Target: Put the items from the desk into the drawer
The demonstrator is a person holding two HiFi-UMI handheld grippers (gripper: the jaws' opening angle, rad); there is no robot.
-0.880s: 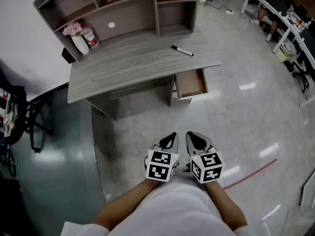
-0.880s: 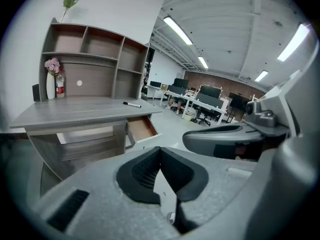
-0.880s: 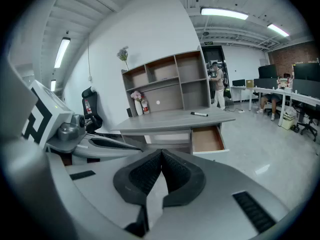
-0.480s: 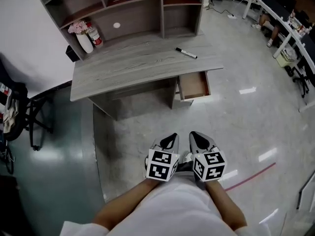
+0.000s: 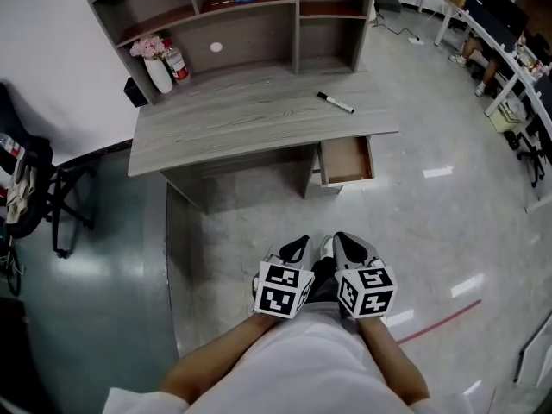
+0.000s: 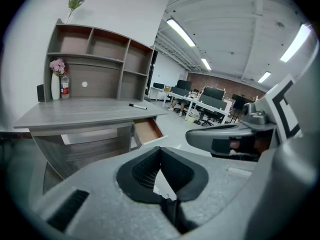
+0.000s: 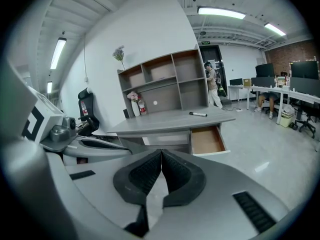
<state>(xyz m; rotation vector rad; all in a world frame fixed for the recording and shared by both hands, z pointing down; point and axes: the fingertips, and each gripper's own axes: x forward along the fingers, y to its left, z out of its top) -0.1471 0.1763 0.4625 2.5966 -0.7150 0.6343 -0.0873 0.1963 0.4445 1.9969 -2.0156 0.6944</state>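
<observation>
A black marker (image 5: pixel 335 102) lies on the grey wooden desk (image 5: pixel 233 123), near its right end. Under that end a small wooden drawer (image 5: pixel 345 159) stands pulled out, and what shows of its inside is bare. My left gripper (image 5: pixel 299 243) and right gripper (image 5: pixel 339 241) hang side by side close to my body, well short of the desk, both shut on nothing. From the left gripper view the shut jaws (image 6: pixel 160 149) point at the marker (image 6: pixel 137 106) and drawer (image 6: pixel 148 131). The right gripper view (image 7: pixel 161 152) also takes in the marker (image 7: pixel 198 114) and drawer (image 7: pixel 207 140).
A hutch with shelves (image 5: pixel 241 15) stands on the desk's back. A white vase with pink flowers (image 5: pixel 158 72) and a bottle (image 5: pixel 177 61) sit at its left. A chair (image 5: pixel 30 192) stands at the far left. Office desks with seated people (image 5: pixel 509 67) line the right.
The desk has drifted right and slightly down in the head view as the viewpoint shifted. Both grippers stay together, low and shut.
</observation>
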